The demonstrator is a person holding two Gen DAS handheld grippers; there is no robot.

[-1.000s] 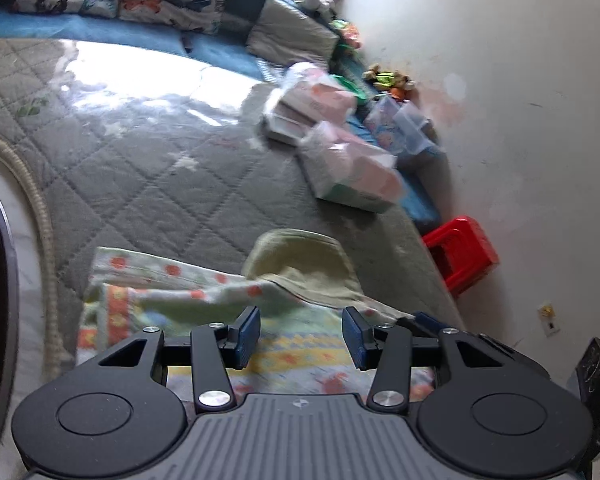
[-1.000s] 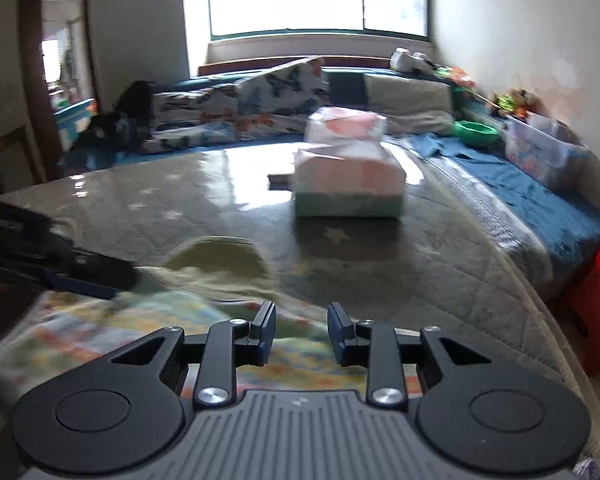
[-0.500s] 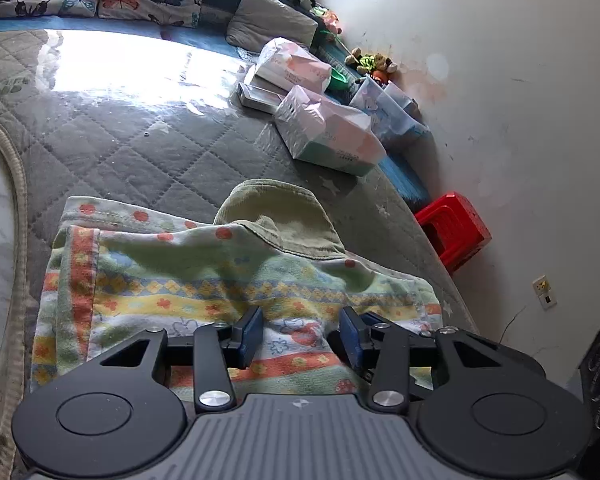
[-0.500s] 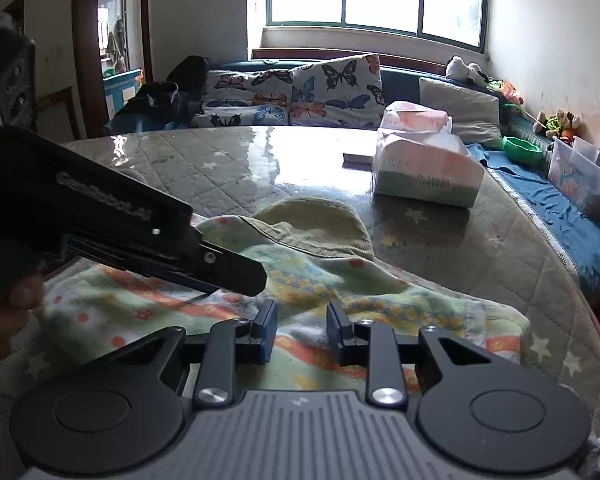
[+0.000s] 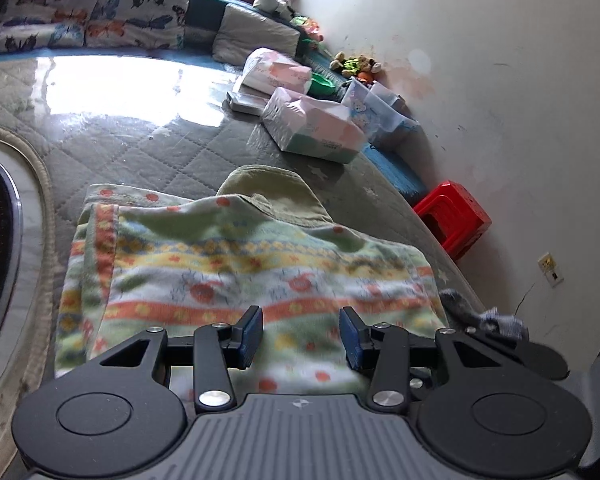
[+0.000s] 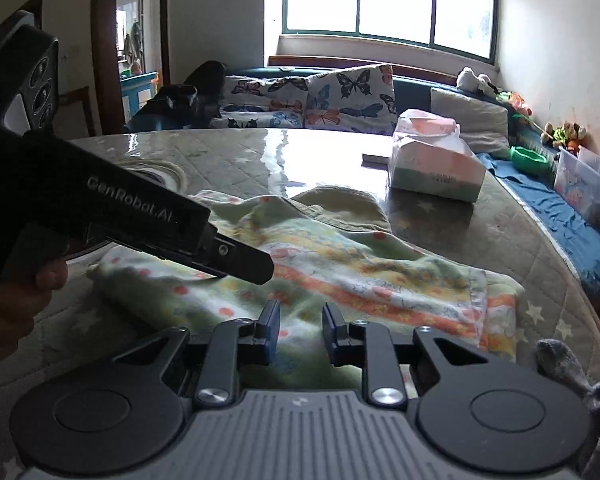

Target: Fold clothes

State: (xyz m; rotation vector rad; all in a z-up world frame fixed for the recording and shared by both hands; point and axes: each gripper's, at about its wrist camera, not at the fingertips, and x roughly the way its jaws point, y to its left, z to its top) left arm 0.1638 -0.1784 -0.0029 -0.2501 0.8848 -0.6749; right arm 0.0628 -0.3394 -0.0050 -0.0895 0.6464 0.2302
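Garment (image 5: 236, 280): soft fleece-like cloth, matt and slightly napped, with printed stripes. An olive cloth piece (image 5: 268, 188) beneath it looks like smoother woven fabric.

Bench (image 5: 148, 152): quilted grey cloth under what looks like a clear glossy film that mirrors the window light.

Left gripper (image 5: 300, 334) and right gripper (image 6: 300, 330): matt black plastic links, ribbed grey plastic housing, bright metal pivot screws, blue pads of a matt rubbery look.

Tissue packs (image 5: 312, 128): thin glossy plastic wrap, creased.

Stool (image 5: 452, 216): glossy red plastic.

Wall (image 5: 500, 80): matt paint, scuffed and stained.

Cushions (image 6: 308, 100): printed matt cloth.
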